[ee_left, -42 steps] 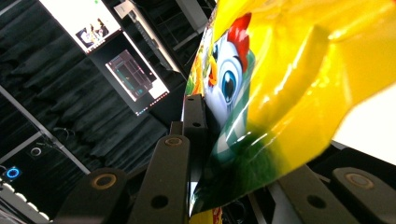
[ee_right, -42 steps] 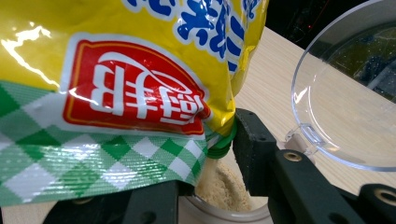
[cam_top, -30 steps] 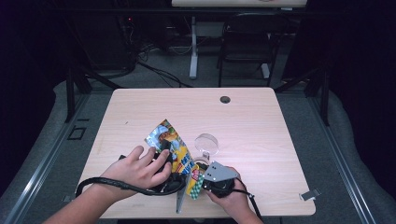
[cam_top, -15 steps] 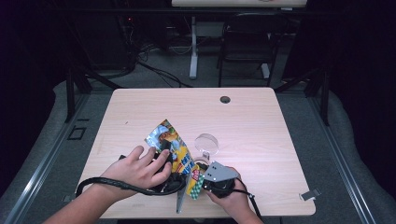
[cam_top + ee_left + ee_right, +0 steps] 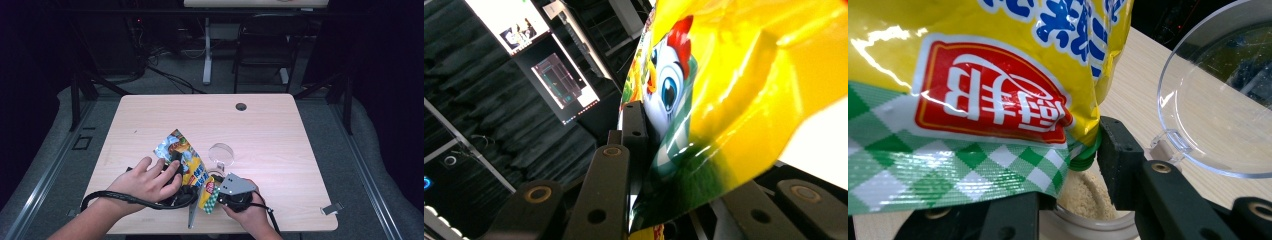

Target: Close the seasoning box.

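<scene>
A yellow seasoning bag (image 5: 187, 162) with a cartoon chicken and a green checked end is tipped over a clear jar (image 5: 1088, 220). My left gripper (image 5: 175, 167) is shut on the bag, which passes between its jaws in the left gripper view (image 5: 704, 125). My right gripper (image 5: 222, 189) is shut on the jar, and its right pad (image 5: 1118, 155) presses the jar's green rim. Beige granules (image 5: 1080, 197) lie inside the jar. The jar's clear hinged lid (image 5: 221, 153) stands open beside the bag (image 5: 998, 75). The bag's mouth is hidden.
The wooden table (image 5: 270, 135) has a cable hole (image 5: 241, 106) near its far edge and a metal clip (image 5: 331, 208) at its near right corner. A grey strip (image 5: 191, 216) lies by the front edge. A chair (image 5: 262, 50) and desk legs stand behind.
</scene>
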The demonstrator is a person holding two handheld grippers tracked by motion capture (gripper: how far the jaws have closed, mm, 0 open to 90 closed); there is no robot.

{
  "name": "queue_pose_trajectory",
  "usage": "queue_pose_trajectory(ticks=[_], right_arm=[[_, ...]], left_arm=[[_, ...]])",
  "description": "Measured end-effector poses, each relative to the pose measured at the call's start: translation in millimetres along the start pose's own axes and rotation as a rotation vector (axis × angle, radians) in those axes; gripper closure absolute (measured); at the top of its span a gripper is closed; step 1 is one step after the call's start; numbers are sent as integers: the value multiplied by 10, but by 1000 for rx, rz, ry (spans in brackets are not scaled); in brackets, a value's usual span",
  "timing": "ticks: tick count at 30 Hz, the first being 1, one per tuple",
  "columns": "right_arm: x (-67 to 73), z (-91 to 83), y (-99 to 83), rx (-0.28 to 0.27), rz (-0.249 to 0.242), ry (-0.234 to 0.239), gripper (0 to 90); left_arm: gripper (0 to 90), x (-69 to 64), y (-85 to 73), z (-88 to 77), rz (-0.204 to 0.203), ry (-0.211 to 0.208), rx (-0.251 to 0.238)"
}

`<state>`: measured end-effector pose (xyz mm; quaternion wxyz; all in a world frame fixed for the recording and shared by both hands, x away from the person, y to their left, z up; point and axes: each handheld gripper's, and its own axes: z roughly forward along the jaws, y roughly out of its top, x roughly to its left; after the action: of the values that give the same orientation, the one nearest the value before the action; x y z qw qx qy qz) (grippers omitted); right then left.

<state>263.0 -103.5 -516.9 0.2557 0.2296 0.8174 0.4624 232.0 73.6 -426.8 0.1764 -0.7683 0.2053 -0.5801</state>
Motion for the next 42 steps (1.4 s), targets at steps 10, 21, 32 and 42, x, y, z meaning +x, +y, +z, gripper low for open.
queue_pose_trajectory(ticks=[10, 21, 32, 42], right_arm=[[-2, 4, 5, 5, -6, -4, 705], [9, 20, 6, 4, -9, -6, 706], [20, 24, 10, 4, -12, -3, 708], [16, 26, 7, 10, -21, -10, 708]], left_arm=[[839, -56, -36, 23, -38, -16, -9], [841, -118, -67, 53, -83, -26, -22], [850, -195, -107, 64, -125, -71, -16], [852, -262, -124, 91, -170, -86, -22]])
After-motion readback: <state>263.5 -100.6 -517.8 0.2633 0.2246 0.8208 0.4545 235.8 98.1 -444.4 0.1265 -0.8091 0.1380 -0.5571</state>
